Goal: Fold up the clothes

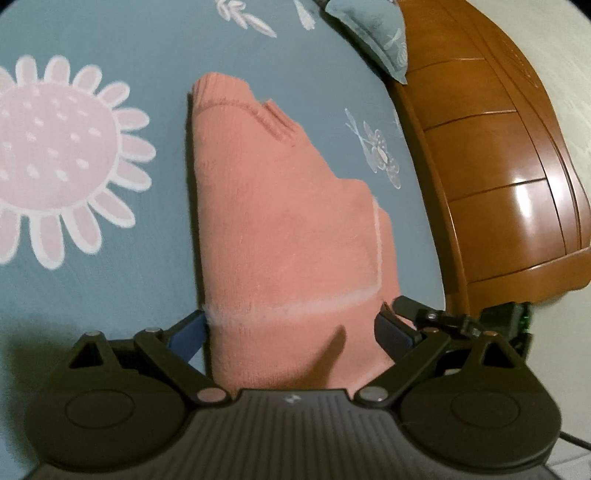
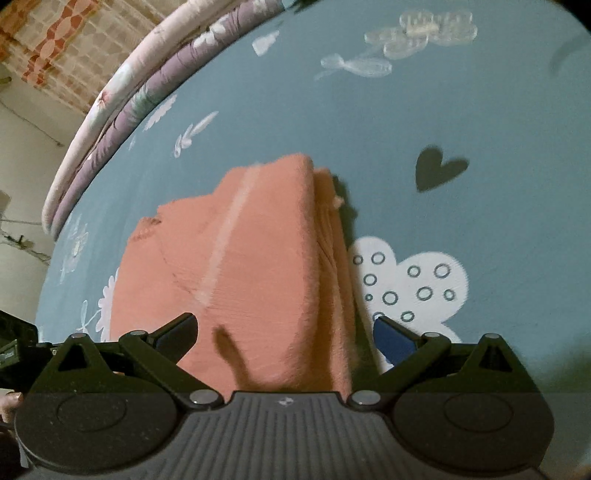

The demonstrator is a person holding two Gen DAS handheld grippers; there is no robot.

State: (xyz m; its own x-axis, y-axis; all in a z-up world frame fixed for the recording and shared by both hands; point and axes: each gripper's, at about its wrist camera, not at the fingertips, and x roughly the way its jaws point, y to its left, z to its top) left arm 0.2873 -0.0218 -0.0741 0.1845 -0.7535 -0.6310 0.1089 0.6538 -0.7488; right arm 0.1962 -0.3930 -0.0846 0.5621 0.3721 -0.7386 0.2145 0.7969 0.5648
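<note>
A salmon-pink knitted sweater (image 1: 280,221) lies folded on the blue bed sheet (image 1: 110,295), with a pale stripe across its near end. My left gripper (image 1: 291,328) is open, its blue-padded fingers (image 1: 188,332) spread wide on either side of the sweater's near edge. The right gripper (image 1: 439,319) pokes in just beyond the left gripper's right finger. In the right wrist view the same sweater (image 2: 251,266) shows a doubled fold along its right side. My right gripper (image 2: 284,334) is open too, straddling that end of the sweater.
A glossy wooden headboard (image 1: 509,166) runs along the right of the bed, with a blue pillow (image 1: 376,33) against it. A rolled floral quilt (image 2: 122,99) lies along the bed's far edge. The sheet (image 2: 443,129) carries flower and heart prints.
</note>
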